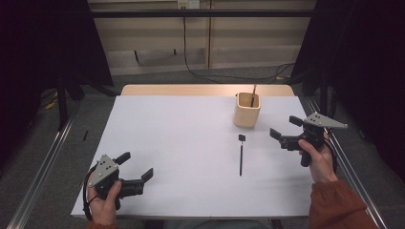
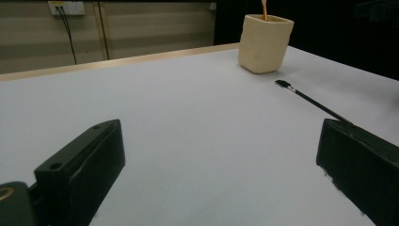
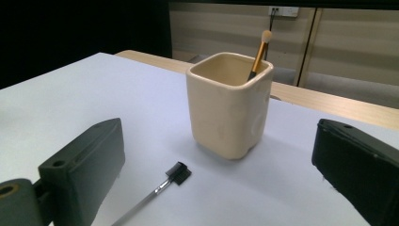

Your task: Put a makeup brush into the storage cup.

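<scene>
worktop: we see a matt white smooth sheet, pale wood far edge | cup: we read glazed cream ceramic, slightly glossy | slim wand: black, metal-looking neck | both tools' jaws: matt black plastic

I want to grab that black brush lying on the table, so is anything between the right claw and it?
Nothing visible. The right claw is open, with bare table between it and the black brush. The cup stands beyond the brush.
</scene>
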A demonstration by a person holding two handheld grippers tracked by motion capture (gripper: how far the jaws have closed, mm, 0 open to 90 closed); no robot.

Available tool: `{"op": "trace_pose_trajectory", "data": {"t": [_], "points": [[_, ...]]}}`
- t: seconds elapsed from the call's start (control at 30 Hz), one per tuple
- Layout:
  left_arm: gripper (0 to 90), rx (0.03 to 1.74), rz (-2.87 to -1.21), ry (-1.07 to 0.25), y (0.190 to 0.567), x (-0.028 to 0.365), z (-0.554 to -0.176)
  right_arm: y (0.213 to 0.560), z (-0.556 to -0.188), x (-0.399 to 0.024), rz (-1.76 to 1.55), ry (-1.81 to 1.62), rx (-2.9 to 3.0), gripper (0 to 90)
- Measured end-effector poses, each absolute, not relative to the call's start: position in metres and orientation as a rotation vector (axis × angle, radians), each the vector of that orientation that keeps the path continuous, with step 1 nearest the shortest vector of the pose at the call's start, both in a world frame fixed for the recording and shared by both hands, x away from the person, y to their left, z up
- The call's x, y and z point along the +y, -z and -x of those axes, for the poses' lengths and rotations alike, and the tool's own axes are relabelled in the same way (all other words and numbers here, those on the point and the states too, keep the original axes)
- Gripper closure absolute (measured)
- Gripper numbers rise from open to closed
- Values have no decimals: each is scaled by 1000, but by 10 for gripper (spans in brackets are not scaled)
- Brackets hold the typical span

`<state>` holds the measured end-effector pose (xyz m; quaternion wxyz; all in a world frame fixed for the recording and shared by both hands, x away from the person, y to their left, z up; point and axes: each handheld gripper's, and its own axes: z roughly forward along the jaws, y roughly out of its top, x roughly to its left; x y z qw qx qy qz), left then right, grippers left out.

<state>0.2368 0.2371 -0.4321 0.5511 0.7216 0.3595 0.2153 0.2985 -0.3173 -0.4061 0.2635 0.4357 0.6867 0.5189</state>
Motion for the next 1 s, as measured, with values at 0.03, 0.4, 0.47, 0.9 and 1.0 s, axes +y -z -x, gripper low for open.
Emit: {"op": "trace_pose_trajectory", "data": {"t": [0.03,0.4,0.47,0.9,1.0], "points": [[14,851,-1709,-508,432,237,-237,406,-296,-319,-1179,-1400,1866,21],[8,877,-1677,-531,430,239,-235,419,-269,-323,-1207,-1388,1872,30],[8,869,-1689,-524,431,240,-236,422,-264,-324,-1217,-1399,1858,30],[13,853,-1699,-522,430,241,-232,429,-224,-326,-1230,-1411,1836,25],[14,859,-1694,-522,430,243,-231,432,-215,-329,-1237,-1408,1843,24]]}}
